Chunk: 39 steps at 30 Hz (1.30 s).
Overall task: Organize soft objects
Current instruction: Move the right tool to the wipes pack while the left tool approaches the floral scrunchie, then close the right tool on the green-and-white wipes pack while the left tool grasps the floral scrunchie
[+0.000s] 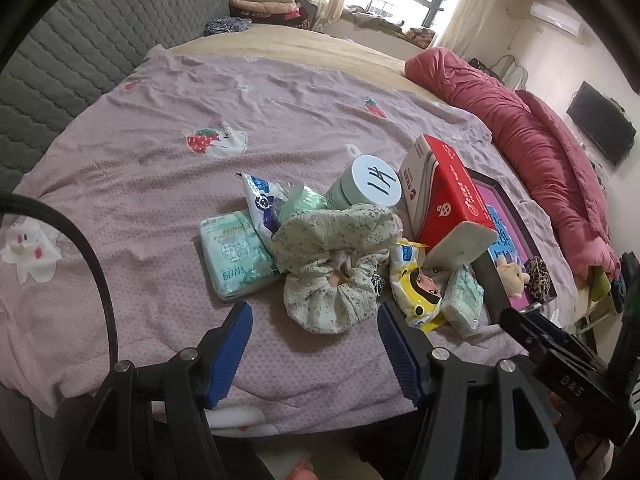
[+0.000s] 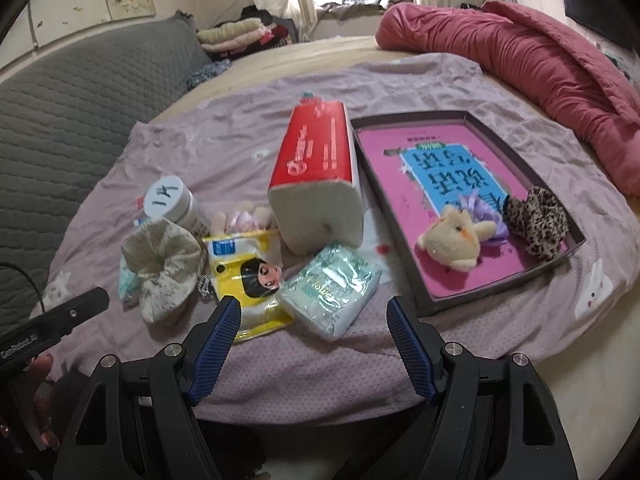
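— Where are the tools?
— The left tool tilts down, jaws wide and empty, before a floral scrunchie on the bed. The right tool gapes likewise near a tissue pack.

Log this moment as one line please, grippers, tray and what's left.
left gripper open, empty | right gripper open, empty | tray: plush toy, leopard scrunchie | bed: floral scrunchie, tissue pack

The bedspread looked like matt, finely textured cloth. The tissue pack at about 12 o'clock from the right claw had glossy, crinkly plastic wrap. Claw pads were ribbed blue rubber-like stuff, the plush toy fuzzy, and the scrunchie soft printed fabric.
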### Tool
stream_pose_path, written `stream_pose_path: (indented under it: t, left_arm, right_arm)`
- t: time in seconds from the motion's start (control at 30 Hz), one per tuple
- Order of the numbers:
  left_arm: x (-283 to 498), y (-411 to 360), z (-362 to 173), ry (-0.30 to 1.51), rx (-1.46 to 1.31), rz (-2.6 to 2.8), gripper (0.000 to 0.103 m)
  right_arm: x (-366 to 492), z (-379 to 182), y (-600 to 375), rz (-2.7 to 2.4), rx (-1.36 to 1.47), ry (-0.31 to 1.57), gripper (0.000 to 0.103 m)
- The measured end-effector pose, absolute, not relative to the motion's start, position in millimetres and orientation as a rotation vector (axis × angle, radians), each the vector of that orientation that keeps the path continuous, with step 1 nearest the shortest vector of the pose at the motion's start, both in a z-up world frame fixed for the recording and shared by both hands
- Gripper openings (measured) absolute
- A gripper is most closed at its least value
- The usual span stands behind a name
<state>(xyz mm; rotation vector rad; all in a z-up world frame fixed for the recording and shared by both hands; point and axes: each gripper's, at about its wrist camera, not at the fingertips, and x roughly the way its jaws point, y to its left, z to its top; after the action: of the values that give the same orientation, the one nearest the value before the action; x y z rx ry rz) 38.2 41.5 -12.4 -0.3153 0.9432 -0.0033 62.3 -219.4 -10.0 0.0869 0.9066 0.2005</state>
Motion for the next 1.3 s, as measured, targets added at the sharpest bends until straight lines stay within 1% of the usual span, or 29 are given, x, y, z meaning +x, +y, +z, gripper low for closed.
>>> stream_pose_path:
  t: [0.4,0.77,1.23,1.3]
  left_arm:
    - [41,37,-21,0.943,-0.302,-0.015,0.065]
    - [52,42,-24,0.909,-0.317,0.008,0.065]
    - [79,52,-44,0.908,-0.311,0.037,0.065]
    - [82,51,-46,0.916,-0.307,0.031,0.065]
  right_arm:
    - [94,-50,-222,0.131,0.267,1.026,0.076]
    - [116,-76,-221,0.082,0.310,1.073,0.076]
    - [128,-83,-223,0.072,0.317,1.041,0.076]
    - [129,-84,-223,0.074,0.304,1.039,0.073]
